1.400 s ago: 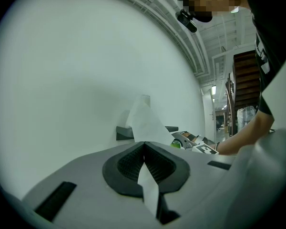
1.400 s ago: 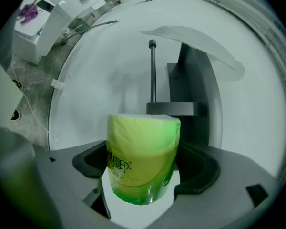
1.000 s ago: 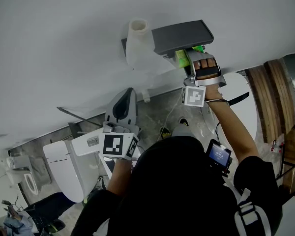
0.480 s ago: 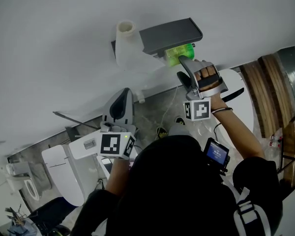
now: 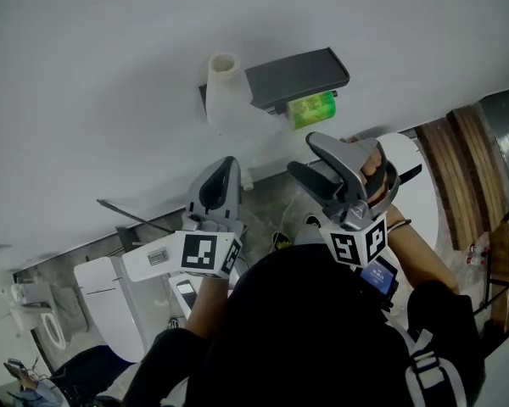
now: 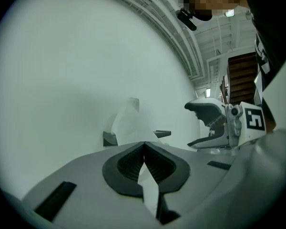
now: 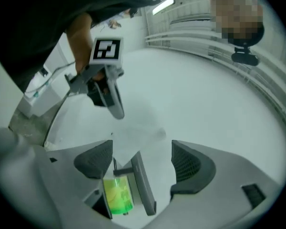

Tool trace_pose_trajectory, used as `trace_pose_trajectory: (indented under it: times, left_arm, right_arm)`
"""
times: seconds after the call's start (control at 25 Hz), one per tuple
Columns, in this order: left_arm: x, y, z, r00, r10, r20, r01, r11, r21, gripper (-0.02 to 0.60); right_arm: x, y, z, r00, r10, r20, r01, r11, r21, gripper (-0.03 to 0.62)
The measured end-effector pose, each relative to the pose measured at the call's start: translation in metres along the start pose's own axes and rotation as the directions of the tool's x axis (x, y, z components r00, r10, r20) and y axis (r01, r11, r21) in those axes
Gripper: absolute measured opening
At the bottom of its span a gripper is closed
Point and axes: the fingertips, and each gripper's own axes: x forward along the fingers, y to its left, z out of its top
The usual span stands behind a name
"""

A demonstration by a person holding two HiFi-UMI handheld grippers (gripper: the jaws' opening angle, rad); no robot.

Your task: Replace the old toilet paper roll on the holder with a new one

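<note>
Pinching a tissue tail (image 6: pixel 148 187), left gripper (image 6: pixel 144 144) jaws clamped on it; white roll (image 6: pixel 128 120) just ahead of them, at holder (image 5: pixel 297 76) end. Light, soft, tears easy, so prob. best grabbed by the core. Right gripper (image 7: pixel 143 159) jaws apart, empty; green roll (image 7: pixel 117 194) ahead, low-left. Count: 2 rolls, 1 holder.

Soft white paper roll (image 5: pixel 224 91), matt grey holder lid (image 5: pixel 297 76), glossy green plastic tube (image 5: pixel 312 108), smooth matt wall (image 5: pixel 110 58).

White wall (image 5: pixel 110 58), grey floor (image 5: pixel 267 197), white toilet (image 5: pixel 102 291)
</note>
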Motion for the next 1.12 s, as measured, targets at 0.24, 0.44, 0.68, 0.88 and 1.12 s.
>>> trace_pose_trajectory:
  times: [0.24, 0.44, 0.68, 0.88, 1.12]
  left_arm:
    - [0.007, -0.001, 0.005, 1.0, 0.004, 0.0, -0.004, 1.0, -0.012, 0.023]
    - [0.018, -0.007, 0.009, 1.0, -0.001, 0.0, 0.001, 1.0, -0.018, 0.023]
    - [0.034, -0.015, 0.014, 1.0, 0.009, -0.019, -0.008, 1.0, 0.024, 0.023]
    - [0.049, -0.022, 0.018, 1.0, 0.011, 0.018, -0.011, 1.0, 0.015, 0.023]
    - [0.063, -0.03, 0.015, 1.0, 0.023, 0.007, -0.023, 1.0, 0.008, 0.023]
  right_arm:
    - [-0.03, -0.04, 0.057, 0.935, -0.087, 0.344, 0.052, 0.992, 0.112, 0.049]
    - [-0.037, -0.075, 0.044, 0.901, -0.187, 0.392, -0.048, 0.855, 0.516, 0.02]
    - [-0.02, -0.108, -0.042, 0.949, -0.262, 0.176, -0.072, 0.362, 0.929, 0.02]
    - [-0.006, -0.08, -0.116, 0.994, -0.104, -0.037, 0.06, 0.223, 0.973, 0.02]
    - [-0.003, -0.058, -0.142, 0.999, -0.015, -0.051, 0.053, 0.223, 0.973, 0.02]
